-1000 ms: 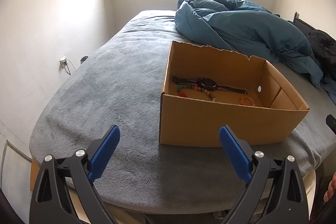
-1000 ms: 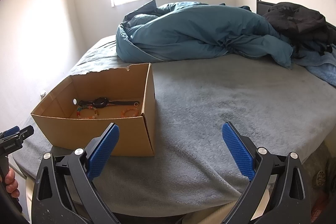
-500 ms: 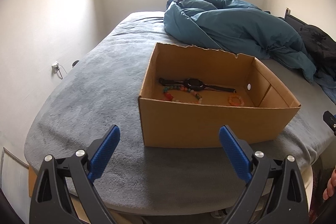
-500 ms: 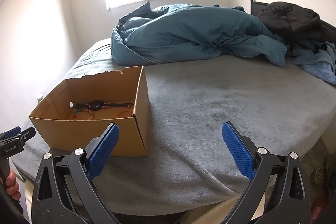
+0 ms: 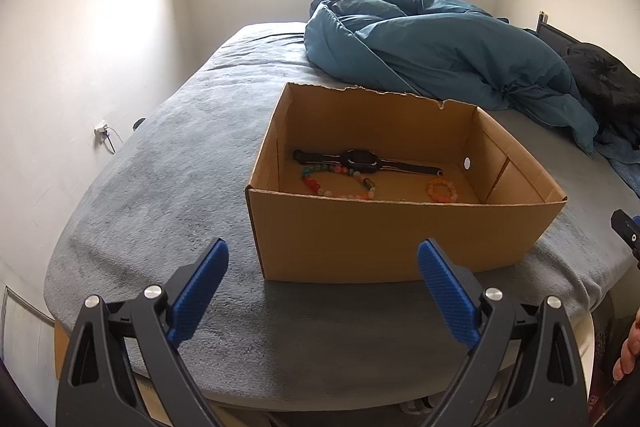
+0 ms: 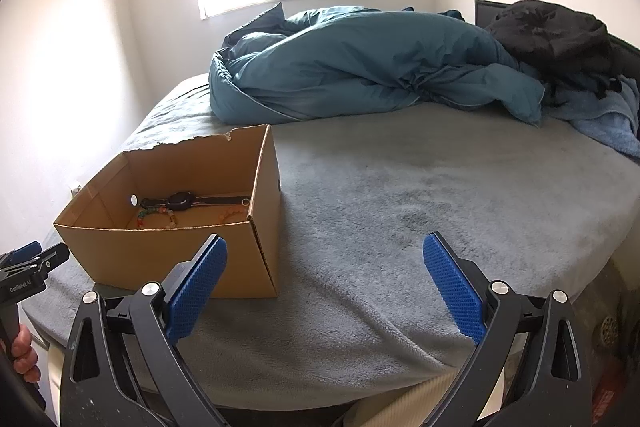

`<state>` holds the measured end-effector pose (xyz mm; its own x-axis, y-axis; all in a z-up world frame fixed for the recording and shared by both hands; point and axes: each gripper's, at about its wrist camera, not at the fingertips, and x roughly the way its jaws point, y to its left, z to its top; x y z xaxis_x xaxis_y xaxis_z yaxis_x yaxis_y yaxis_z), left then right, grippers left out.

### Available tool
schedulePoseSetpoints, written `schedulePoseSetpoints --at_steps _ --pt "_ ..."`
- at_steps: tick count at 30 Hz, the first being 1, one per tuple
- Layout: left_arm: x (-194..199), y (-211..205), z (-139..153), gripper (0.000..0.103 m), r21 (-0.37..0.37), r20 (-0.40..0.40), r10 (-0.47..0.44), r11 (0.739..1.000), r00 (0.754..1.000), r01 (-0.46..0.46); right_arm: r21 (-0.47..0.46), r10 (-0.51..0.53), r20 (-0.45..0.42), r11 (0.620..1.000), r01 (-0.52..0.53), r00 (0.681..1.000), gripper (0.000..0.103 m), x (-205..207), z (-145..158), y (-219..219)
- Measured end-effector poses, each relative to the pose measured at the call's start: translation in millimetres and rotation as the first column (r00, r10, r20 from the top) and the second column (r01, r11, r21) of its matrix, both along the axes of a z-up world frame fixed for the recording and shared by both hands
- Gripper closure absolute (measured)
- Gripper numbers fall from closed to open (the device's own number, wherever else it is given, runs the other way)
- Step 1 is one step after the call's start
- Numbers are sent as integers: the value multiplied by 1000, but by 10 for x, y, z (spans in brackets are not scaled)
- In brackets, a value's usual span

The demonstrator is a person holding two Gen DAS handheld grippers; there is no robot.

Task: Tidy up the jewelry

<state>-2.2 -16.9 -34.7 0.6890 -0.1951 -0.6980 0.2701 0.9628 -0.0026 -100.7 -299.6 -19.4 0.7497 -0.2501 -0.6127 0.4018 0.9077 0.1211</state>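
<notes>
An open cardboard box (image 5: 400,239) stands on the grey bed. Inside lie a black watch (image 5: 362,159), a multicoloured bead bracelet (image 5: 340,183) and a small orange bead bracelet (image 5: 441,189). My left gripper (image 5: 322,291) is open and empty, just in front of the box's near wall. My right gripper (image 6: 324,287) is open and empty, to the right of the box (image 6: 168,251), over bare blanket. The watch (image 6: 180,202) and the multicoloured bracelet (image 6: 154,217) also show in the right wrist view.
A bunched teal duvet (image 5: 440,55) lies behind the box, with dark clothes (image 6: 552,35) and a blue towel (image 6: 608,123) at the far right. The grey blanket (image 6: 420,187) stretches right of the box. The bed edge runs just below both grippers. A wall stands to the left.
Both grippers have shifted: the left one now faces the box more squarely and sees deeper into it. The right view has swung slightly right. Both stay open; the jewelry has not moved.
</notes>
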Motion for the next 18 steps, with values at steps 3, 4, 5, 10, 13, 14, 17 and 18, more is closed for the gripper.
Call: schedulePoseSetpoints --at_steps 3,4,5,10,13,14,17,18 --pt "-4 0 0 10 1 0 2 1000 1000 -2 0 1 0 1000 -1 1000 9 -2 3 -3" --pt "-3 -1 1 10 0 0 2 1000 1000 -2 0 1 0 1000 -1 1000 9 -3 3 -3" --pt "-4 -2 0 10 0 0 2 1000 1000 -2 0 0 1 1000 0 1000 9 -4 3 -2" --pt "9 -7 1 10 0 0 1 1000 1000 -1 -3 5 0 1000 -5 1000 9 6 6 5" --pt "8 -3 0 10 0 0 1 1000 1000 -1 0 7 -1 1000 -7 1000 9 17 4 1" --pt "7 -1 0 10 0 -1 1 1000 1000 -1 0 10 -2 1000 -10 1000 9 28 6 -7" --pt "9 -13 4 10 1 -1 1 1000 1000 -1 0 13 -4 1000 -13 1000 9 42 7 -13" --pt "9 -15 4 10 1 -2 1 1000 1000 -1 1 14 -4 1000 -14 1000 9 40 9 -11"
